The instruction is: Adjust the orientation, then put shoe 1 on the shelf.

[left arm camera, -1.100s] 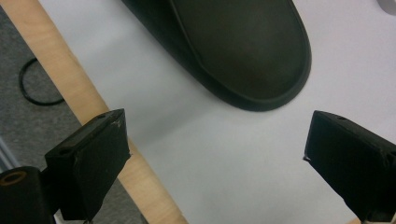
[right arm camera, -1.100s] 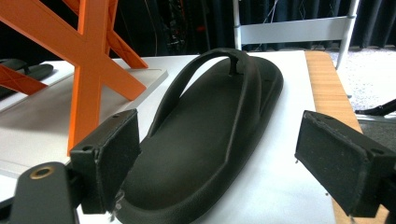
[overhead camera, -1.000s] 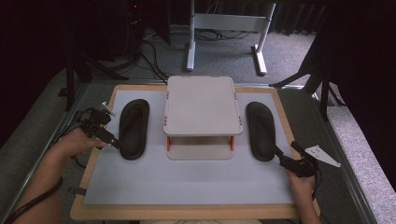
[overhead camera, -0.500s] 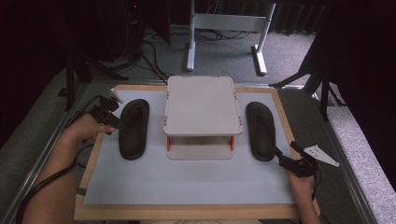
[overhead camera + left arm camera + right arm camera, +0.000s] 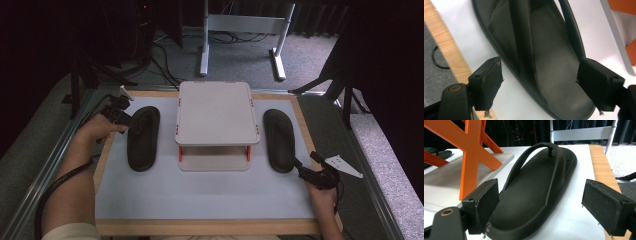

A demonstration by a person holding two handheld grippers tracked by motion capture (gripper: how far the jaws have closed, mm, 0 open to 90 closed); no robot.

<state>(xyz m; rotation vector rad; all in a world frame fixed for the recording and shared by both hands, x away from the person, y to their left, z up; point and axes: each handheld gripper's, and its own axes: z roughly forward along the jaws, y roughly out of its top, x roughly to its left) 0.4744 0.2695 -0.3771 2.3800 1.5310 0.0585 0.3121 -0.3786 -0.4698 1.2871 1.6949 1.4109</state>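
Note:
Two black flip-flops lie on a white mat [image 5: 200, 195], one on each side of a small white shelf [image 5: 216, 112] with orange supports [image 5: 474, 150]. My left gripper [image 5: 129, 124] is at the far end of the left flip-flop [image 5: 142, 140]. Its jaws have just been closing and straddle the sandal [image 5: 549, 62], one pad over the mat, the other at the far rim, with no squeeze visible. My right gripper [image 5: 297, 165] stands open at the heel of the right flip-flop [image 5: 279, 140], and that heel [image 5: 536, 185] sits between its [image 5: 540, 197] wide-apart pads.
The mat lies on a wood-edged board [image 5: 200, 227]. Dark carpet flanks the board on both sides. A metal table frame [image 5: 205, 40] and loose cables stand on the floor beyond the far edge.
My left hand has moved away along the board's left side toward the far end of the left flip-flop, and its jaws have narrowed around it. The right hand has stayed put.

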